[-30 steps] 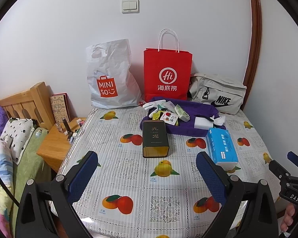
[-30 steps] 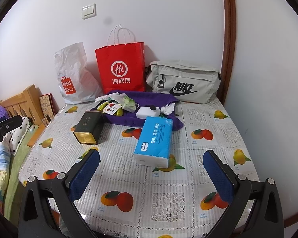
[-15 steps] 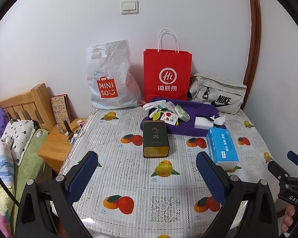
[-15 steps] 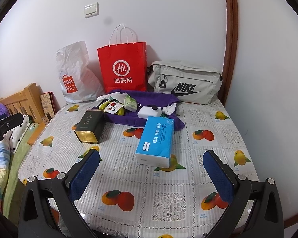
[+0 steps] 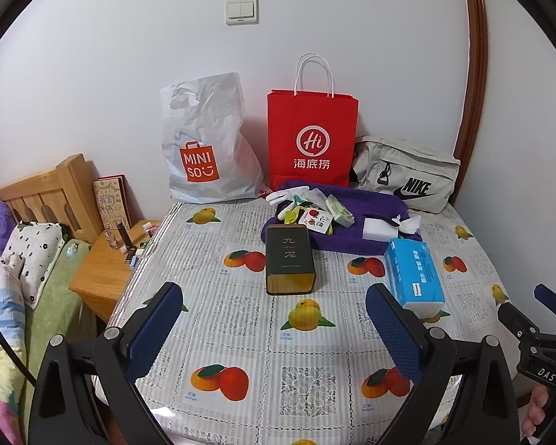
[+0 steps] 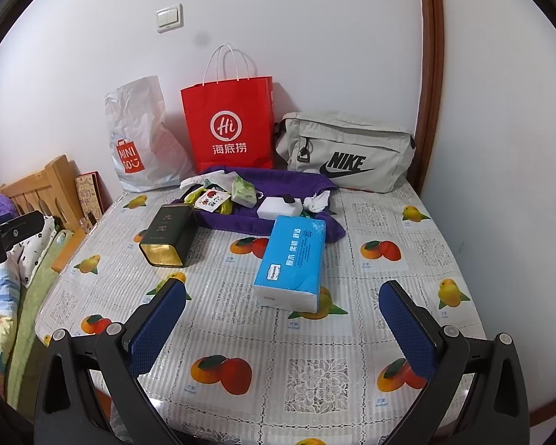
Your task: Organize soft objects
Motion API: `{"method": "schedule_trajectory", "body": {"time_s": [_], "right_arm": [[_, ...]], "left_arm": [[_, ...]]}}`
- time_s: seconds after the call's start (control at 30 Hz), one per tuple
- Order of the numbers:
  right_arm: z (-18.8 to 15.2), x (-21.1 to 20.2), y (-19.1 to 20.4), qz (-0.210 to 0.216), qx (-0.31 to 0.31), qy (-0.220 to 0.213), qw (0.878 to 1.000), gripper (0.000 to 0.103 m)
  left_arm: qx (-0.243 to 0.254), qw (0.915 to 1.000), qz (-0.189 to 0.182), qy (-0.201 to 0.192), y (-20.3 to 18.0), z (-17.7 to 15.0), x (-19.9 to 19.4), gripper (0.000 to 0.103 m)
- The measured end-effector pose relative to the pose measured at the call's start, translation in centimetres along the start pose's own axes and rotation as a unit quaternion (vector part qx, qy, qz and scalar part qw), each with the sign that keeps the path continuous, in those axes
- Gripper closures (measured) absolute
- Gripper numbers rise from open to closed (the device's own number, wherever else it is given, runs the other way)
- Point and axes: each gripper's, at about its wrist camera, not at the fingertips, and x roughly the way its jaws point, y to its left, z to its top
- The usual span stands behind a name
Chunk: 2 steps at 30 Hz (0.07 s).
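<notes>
Both my grippers, left [image 5: 274,328] and right [image 6: 282,324], hang spread and empty; the tissue pack [image 6: 292,261] looks light and squashy; I'd pinch its long sides gently.

Background: wall switch [image 5: 241,11]; wooden headboard [image 5: 52,193] beside a nightstand [image 5: 109,265] (small items on top); door frame [image 6: 430,74] at right; book [image 5: 112,200] propped upright.

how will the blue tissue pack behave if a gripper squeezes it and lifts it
The tissue pack looks like a soft plastic-wrapped block, so it will probably dent under the pads rather than resist. It is likely light for its size. The glossy wrap may slip a little. It lies flat on the table, so it should not roll.
</notes>
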Motion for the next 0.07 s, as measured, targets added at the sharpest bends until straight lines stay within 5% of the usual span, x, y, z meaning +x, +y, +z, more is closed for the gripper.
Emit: {"method": "schedule_trajectory", "body": {"time_s": [0.07], "right_arm": [[-0.02,0.12,0.11,0.000,0.000,0.002,1.000,0.001]], "left_arm": [[0.001,1.0000,0.000,-0.001,-0.04,-0.03,0.09,0.003]]}}
